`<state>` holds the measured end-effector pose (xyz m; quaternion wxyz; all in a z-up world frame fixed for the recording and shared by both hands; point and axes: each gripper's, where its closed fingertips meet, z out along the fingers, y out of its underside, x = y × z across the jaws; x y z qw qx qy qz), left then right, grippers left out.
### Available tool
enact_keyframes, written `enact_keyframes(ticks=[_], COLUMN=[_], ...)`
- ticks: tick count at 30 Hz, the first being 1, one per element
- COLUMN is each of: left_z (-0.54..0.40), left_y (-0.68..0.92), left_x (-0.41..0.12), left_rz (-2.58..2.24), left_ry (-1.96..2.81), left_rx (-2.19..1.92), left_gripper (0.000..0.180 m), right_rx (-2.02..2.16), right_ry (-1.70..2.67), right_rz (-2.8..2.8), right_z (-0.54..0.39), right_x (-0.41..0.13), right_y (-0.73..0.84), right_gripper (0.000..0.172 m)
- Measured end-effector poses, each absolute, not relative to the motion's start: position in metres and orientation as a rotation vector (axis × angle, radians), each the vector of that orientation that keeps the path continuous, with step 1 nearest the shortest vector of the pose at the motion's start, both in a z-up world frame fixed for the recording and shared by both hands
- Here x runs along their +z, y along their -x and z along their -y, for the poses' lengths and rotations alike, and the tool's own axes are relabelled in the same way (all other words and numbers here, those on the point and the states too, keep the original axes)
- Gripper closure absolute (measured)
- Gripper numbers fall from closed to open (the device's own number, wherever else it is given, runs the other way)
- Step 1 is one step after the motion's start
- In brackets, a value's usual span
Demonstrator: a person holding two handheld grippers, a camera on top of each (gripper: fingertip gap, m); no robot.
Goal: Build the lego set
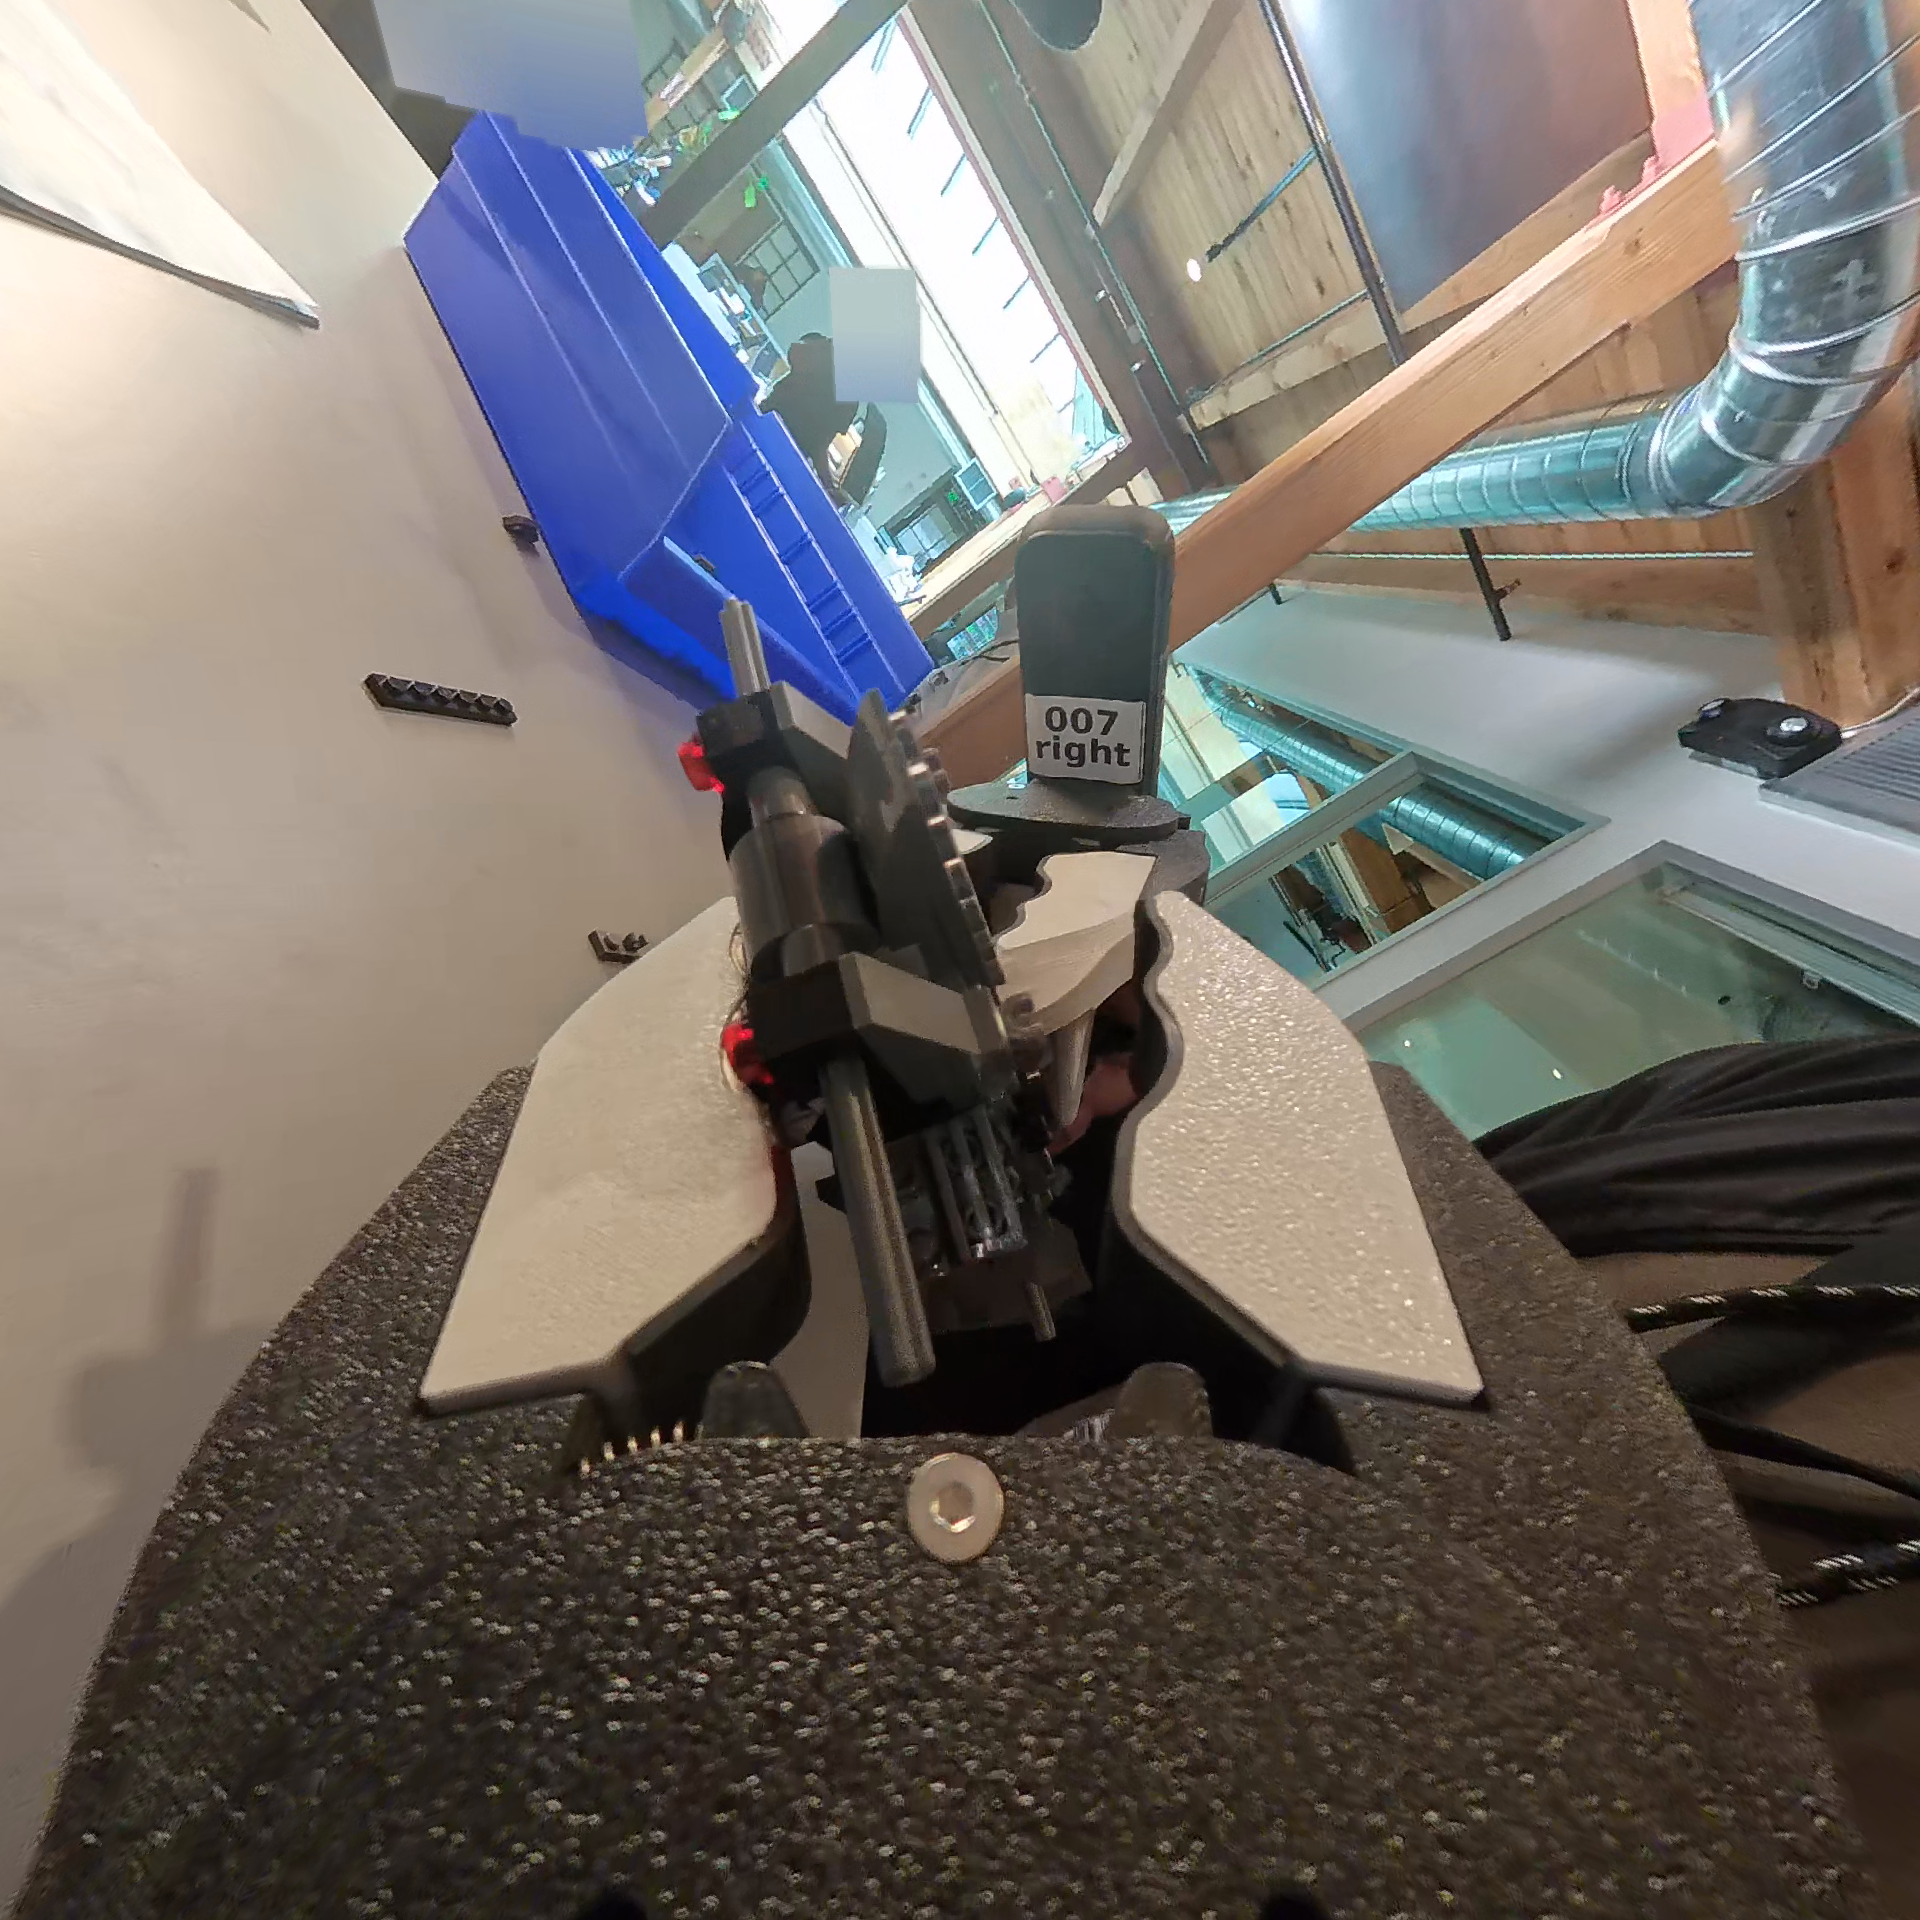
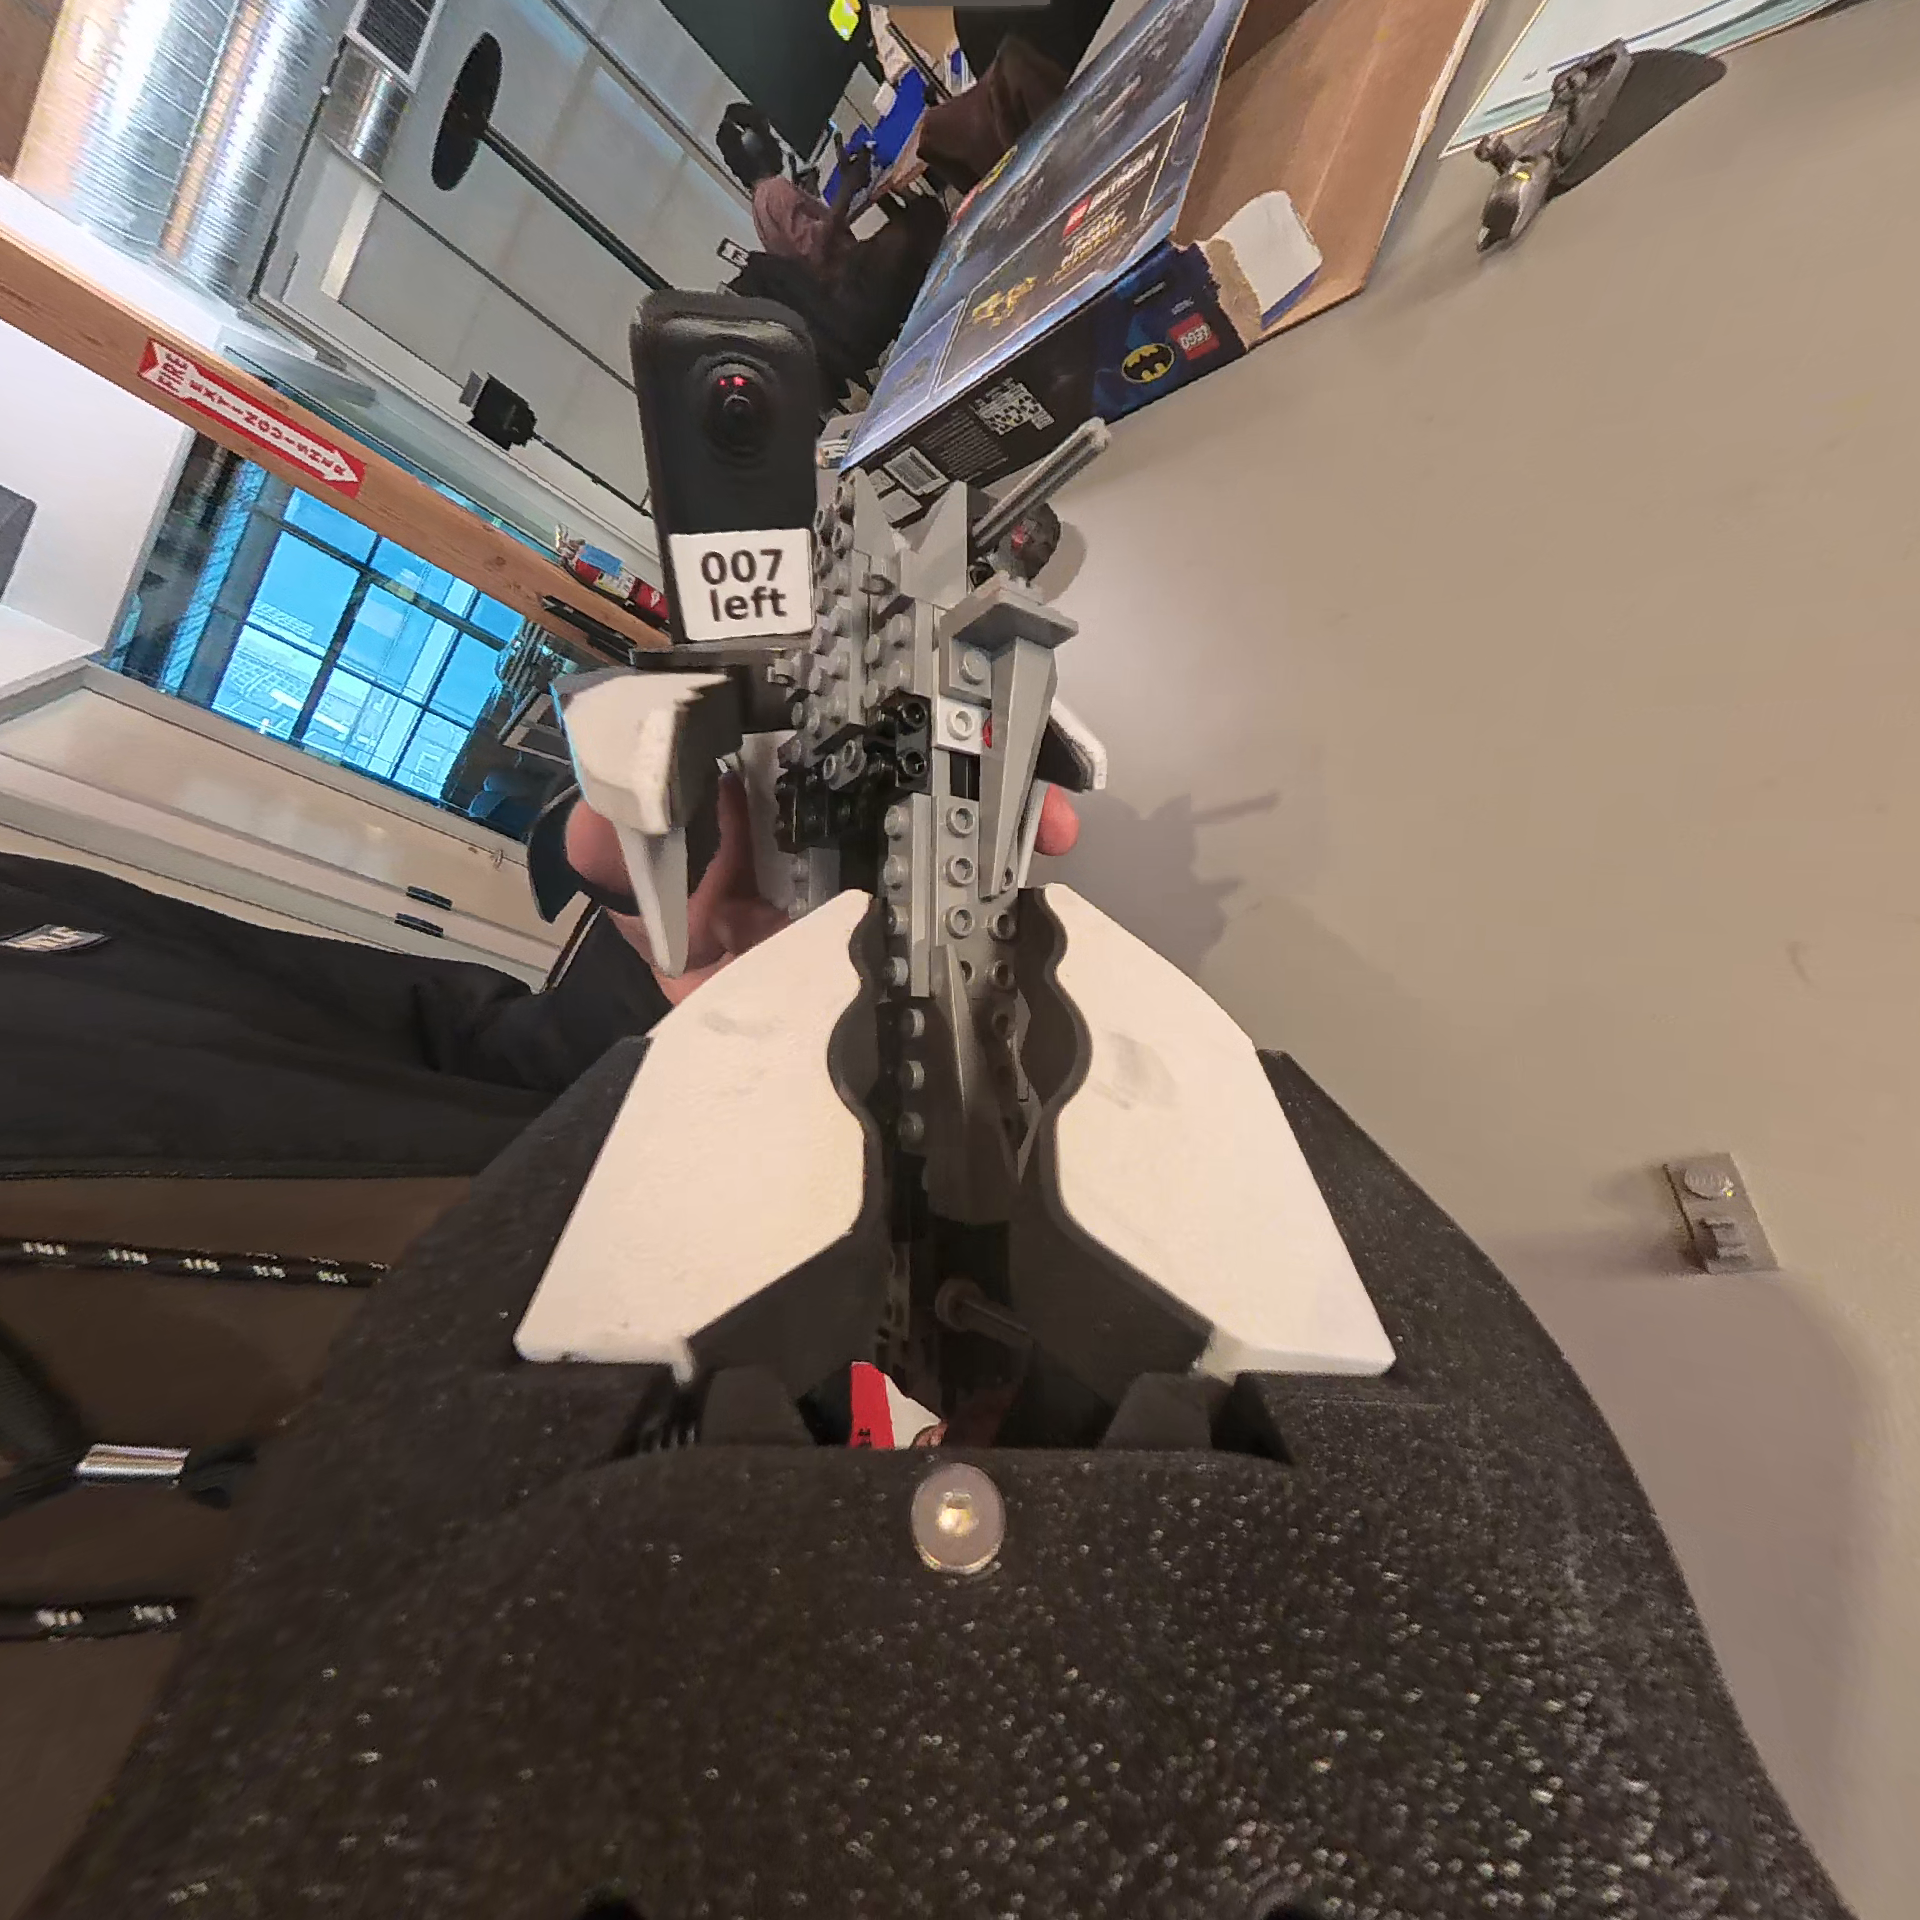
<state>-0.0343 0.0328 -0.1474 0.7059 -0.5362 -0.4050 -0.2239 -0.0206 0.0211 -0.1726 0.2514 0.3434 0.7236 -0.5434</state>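
Right wrist view shows the right claw [image 2: 951, 997] clamped on a grey-and-black brick model [image 2: 940, 831], both white pads pressing its sides. The model's long axis runs straight out along the fingers, its rod end pointing away toward the printed box [image 2: 1049, 301]. Facing it, the left claw [image 1: 935, 987] stands spread around the model's far end, pads apart from it, above the bench [image 2: 1507, 727].

The brick model [image 2: 935, 831] fills the gap between both grippers, while bare table [image 2: 1455, 831] beside it lies open up to the cardboard box [image 2: 1091, 260].
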Motion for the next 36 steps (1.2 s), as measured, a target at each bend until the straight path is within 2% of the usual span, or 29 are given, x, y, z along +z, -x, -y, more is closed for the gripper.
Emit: enact_keyframes(ticks=[16,36], left_z=[-0.025,-0.014], left_y=[0.036,0.047], left_x=[-0.150,-0.156], left_rz=[1.046,1.227], left_ry=[1.005,0.660], left_rx=[-0.723,-0.758], left_gripper=[0.138,0.138], right_rx=[-1.487,-1.465], right_ry=[-0.961,-1.037], right_rz=[-2.058,-2.149], right_z=[-0.018,-0.013], right_x=[-0.171,-0.175], right_y=[0.023,0.018], right_gripper=[0.148,0.147])
